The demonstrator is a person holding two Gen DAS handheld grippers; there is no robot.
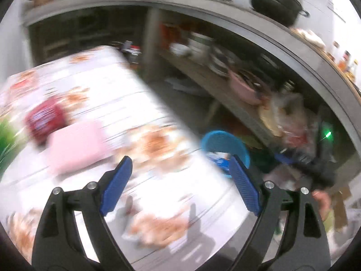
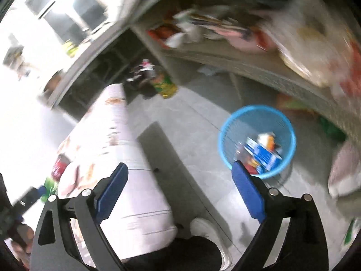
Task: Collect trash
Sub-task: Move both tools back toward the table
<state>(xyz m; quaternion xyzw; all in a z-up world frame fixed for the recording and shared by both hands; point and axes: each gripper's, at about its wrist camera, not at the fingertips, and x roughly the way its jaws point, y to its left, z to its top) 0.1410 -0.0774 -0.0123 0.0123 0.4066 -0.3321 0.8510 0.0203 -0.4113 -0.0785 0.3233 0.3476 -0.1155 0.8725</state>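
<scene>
Hand-held gripper (image 2: 179, 169), ribbed blue pads, above round mesh bin (image 2: 257, 141).

Both my views smear with motion blur, and the fisheye bends everything at the dark rims. At the upper left of my right view a window (image 2: 67, 13) blows out white. My gripper fingers (image 1: 117, 183) stay sharp.

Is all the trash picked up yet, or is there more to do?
Some is done: the blue bin on the floor already holds a blue box and other scraps. Nothing is in hand: the left tongs and the right tongs both stand open and empty. Still left: a red packet and a pink thing lie on the table.
</scene>
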